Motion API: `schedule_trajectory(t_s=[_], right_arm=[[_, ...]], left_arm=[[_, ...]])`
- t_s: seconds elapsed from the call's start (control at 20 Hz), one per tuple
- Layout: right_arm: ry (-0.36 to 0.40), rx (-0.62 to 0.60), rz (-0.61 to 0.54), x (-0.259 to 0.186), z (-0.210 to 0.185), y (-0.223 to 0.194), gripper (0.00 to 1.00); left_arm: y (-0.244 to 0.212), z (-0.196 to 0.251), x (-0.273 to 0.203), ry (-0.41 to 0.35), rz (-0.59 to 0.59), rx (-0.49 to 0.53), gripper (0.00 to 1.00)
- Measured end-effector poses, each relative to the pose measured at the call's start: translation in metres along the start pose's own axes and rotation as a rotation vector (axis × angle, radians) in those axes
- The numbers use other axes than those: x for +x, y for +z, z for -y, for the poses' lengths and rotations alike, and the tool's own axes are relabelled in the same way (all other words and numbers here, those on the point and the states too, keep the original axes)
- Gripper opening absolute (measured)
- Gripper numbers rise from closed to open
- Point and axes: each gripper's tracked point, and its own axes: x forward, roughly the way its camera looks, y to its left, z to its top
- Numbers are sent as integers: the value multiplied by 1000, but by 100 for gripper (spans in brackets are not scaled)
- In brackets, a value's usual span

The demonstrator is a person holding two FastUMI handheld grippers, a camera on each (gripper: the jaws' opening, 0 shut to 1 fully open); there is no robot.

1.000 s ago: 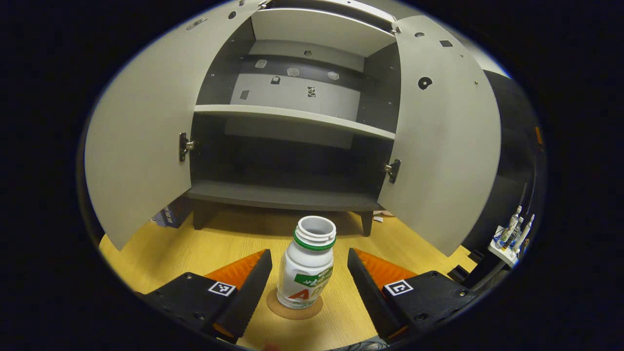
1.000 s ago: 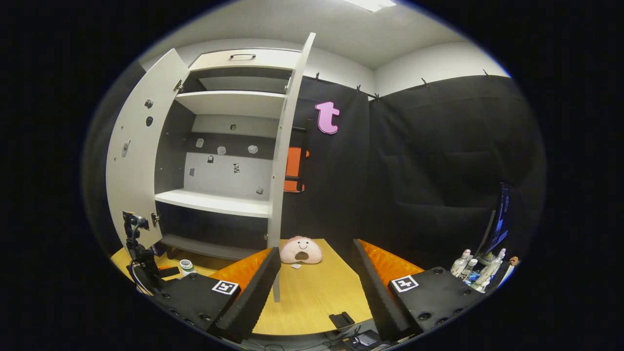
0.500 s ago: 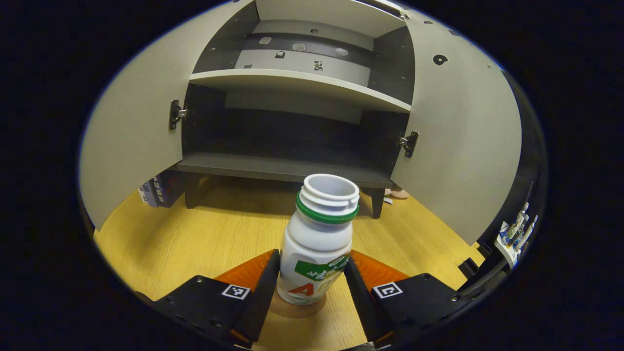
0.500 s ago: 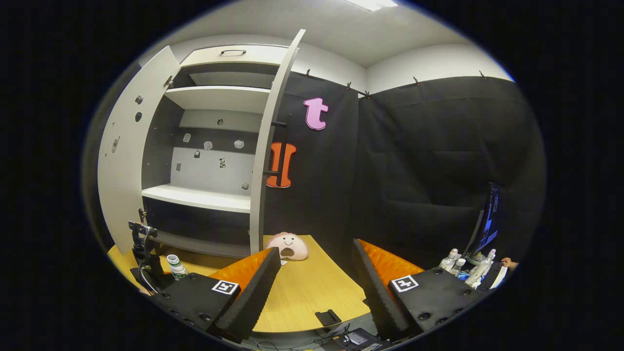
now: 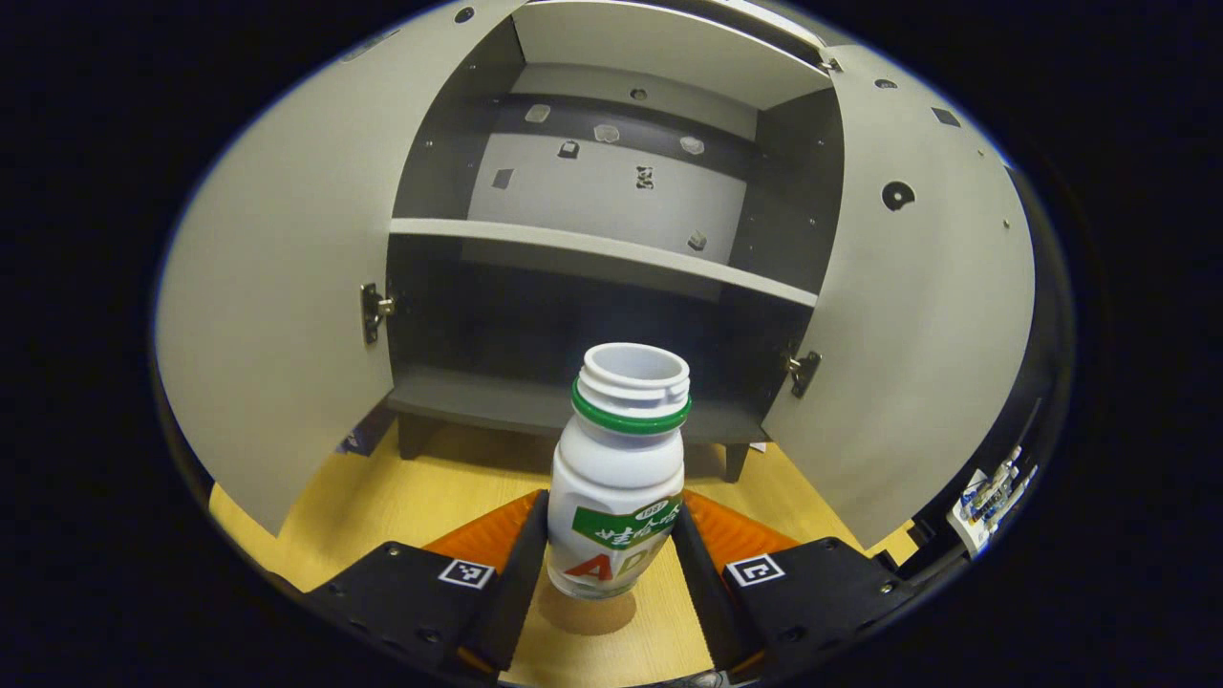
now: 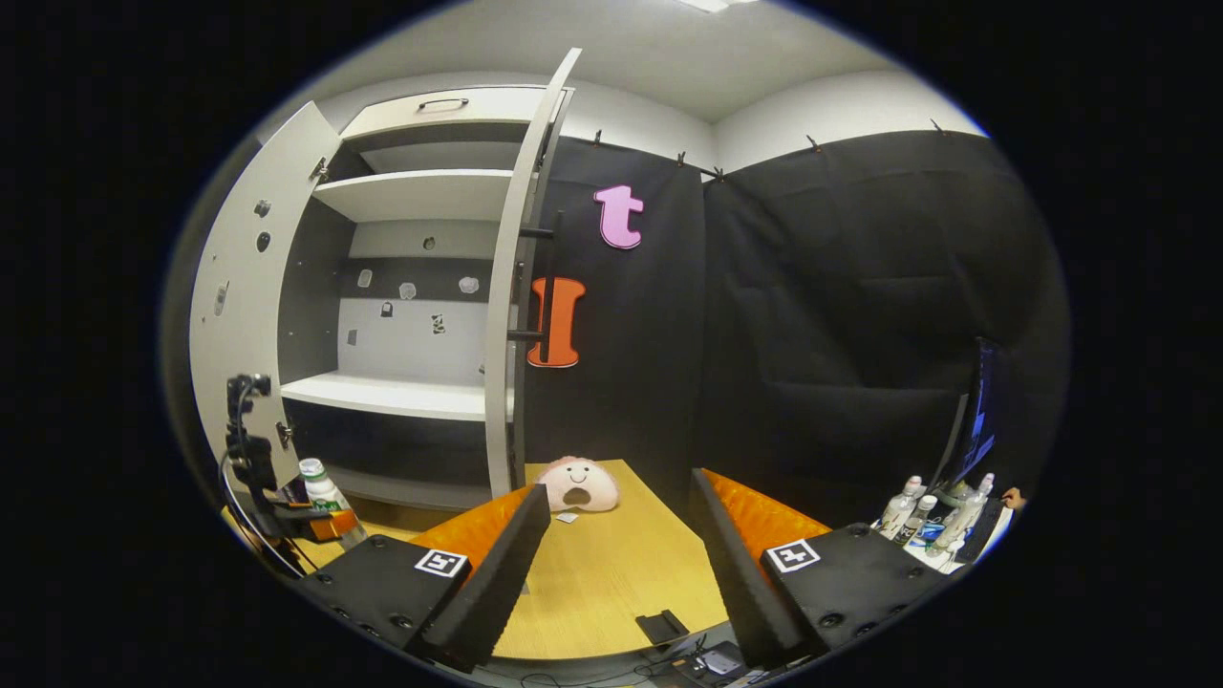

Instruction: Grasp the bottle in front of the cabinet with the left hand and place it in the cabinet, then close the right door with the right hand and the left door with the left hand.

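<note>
A white bottle with a green neck ring and no cap stands upright between my left gripper's fingers, which are shut on its lower body. Its base hangs just above a round brown coaster on the wooden table. Straight ahead the cabinet stands with its left door and right door both swung wide, its lower compartment dark and bare. In the right gripper view, my right gripper is open over the table, with the bottle far left and the right door edge-on.
A white shelf splits the cabinet. A pink plush lies on the table by the right door's foot. Small bottles and a monitor stand at the right. A small black object lies near the table's front edge.
My left gripper closed on the bottle and raised it off the coaster, nearer the cabinet opening. The right gripper stayed open and shifted only slightly.
</note>
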Motion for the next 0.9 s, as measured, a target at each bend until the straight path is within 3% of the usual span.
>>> schedule_trajectory(t_s=[0.25,0.6,0.9], right_arm=[[29,4,-5,7,-7,1,97],[32,18,4,2,-2,4,97],[-17,23,17,0,22,10,98]], left_arm=[[83,-6,-13,-7,64,-51,74],[177,-6,-10,20,185,27,73],[234,-3,4,16,234,62,74]])
